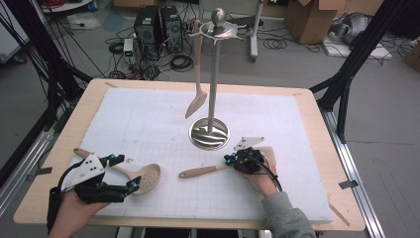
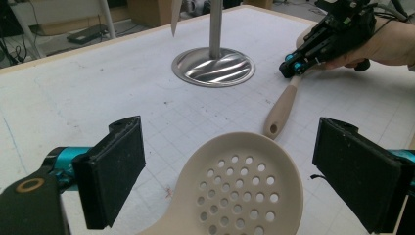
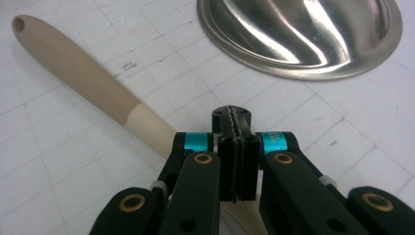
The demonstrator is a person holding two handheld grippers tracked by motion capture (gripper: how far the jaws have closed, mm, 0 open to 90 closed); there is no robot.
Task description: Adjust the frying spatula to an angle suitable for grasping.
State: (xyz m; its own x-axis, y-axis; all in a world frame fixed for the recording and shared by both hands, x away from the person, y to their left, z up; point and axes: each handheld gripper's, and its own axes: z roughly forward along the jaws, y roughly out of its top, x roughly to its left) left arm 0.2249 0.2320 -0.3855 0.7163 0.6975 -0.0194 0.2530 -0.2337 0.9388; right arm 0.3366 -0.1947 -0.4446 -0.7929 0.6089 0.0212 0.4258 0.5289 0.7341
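High view puts your right gripper (image 1: 233,162) over the neck of the spatula (image 1: 205,171) just in front of the stand base (image 1: 209,133); its jaws are pressed together, and you cannot tell from any view whether they pinch the spatula or only lie on it; your left gripper (image 1: 124,173) is released, jaws wide apart, with the slotted spoon (image 1: 146,178) lying flat between them on the white mat (image 1: 148,119) (a third utensil (image 1: 196,94) already hangs from the stand); if you lift now with the right, the spatula may swing or slip down, because the long handle reaches far out to one side of the jaws; the stand base is near, so a swinging handle could knock it; left gripper view shows the spoon's perforated bowl (image 2: 240,186) between the pads (image 2: 117,169) without contact, which the high view does not make clear; right gripper view shows the closed jaws directly above the pale neck (image 3: 147,129) of the spatula
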